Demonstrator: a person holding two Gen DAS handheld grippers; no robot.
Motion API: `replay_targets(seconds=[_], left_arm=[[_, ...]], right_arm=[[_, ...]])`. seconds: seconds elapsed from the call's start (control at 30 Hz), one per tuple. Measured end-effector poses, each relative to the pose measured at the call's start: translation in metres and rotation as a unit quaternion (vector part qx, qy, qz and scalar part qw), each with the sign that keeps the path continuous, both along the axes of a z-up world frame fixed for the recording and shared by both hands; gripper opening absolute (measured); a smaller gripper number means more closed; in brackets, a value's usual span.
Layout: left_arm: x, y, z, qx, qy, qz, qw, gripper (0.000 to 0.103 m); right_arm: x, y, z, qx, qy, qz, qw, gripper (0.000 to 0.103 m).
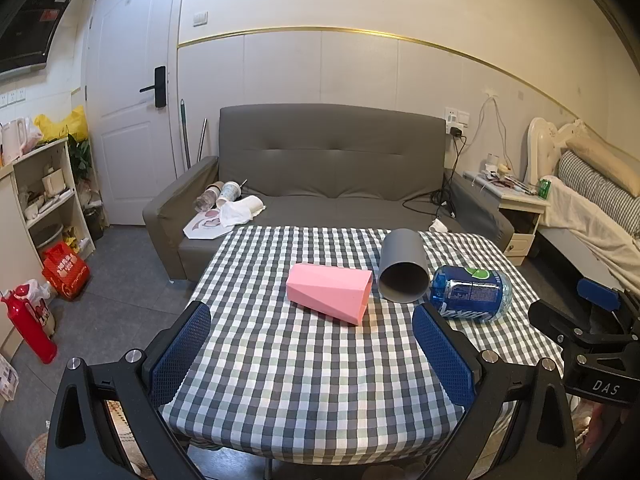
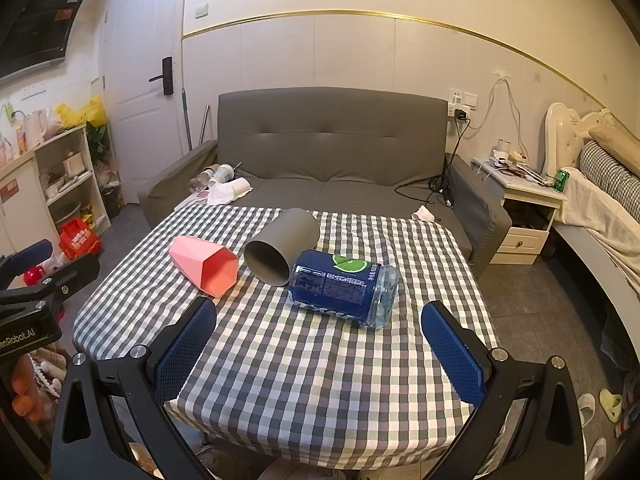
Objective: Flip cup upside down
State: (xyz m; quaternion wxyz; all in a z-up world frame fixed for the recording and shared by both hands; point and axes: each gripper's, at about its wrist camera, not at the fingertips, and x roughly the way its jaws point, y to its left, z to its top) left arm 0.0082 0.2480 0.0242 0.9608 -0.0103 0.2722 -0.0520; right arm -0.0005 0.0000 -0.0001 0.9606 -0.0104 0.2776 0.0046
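A pink faceted cup point(image 1: 330, 293) lies on its side on the checked tablecloth point(image 1: 300, 368), its mouth toward the right. A grey round cup point(image 1: 402, 266) lies on its side beside it, mouth toward me. A blue bottle-shaped cup point(image 1: 470, 293) lies on its side at the right. My left gripper point(image 1: 312, 332) is open and empty, just in front of the pink cup. In the right wrist view the pink cup point(image 2: 204, 266), grey cup point(image 2: 282, 246) and blue cup point(image 2: 344, 288) lie ahead of my right gripper point(image 2: 320, 330), which is open and empty, near the blue cup.
A grey sofa point(image 1: 332, 168) stands behind the table with cups and paper on its left seat. A shelf unit point(image 1: 44, 196) and a red bottle point(image 1: 28, 328) are on the left. A nightstand point(image 2: 524, 208) and a bed point(image 2: 608, 200) are on the right.
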Motion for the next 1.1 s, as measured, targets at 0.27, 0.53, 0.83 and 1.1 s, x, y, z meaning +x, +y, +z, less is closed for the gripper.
replay_targets(seconds=[0.27,0.53,0.83,1.1], left_arm=[[0.0,0.0,0.0,0.0,0.0,0.0,1.0,0.103],[0.001,0.0,-0.001,0.001,0.0,-0.001,1.0,0.103],[0.001,0.001,-0.001,0.0,0.001,0.0,1.0,0.103],[0.001,0.001,0.0,0.0,0.002,0.0,1.0,0.103]], right_arm=[[0.0,0.0,0.0,0.0,0.001,0.0,1.0,0.103],[0.001,0.005,-0.002,0.001,0.0,0.0,1.0,0.103],[-0.001,0.011,0.0,0.0,0.001,0.002,1.0,0.103],[-0.002,0.008,-0.002,0.0,0.002,0.002,1.0,0.103]])
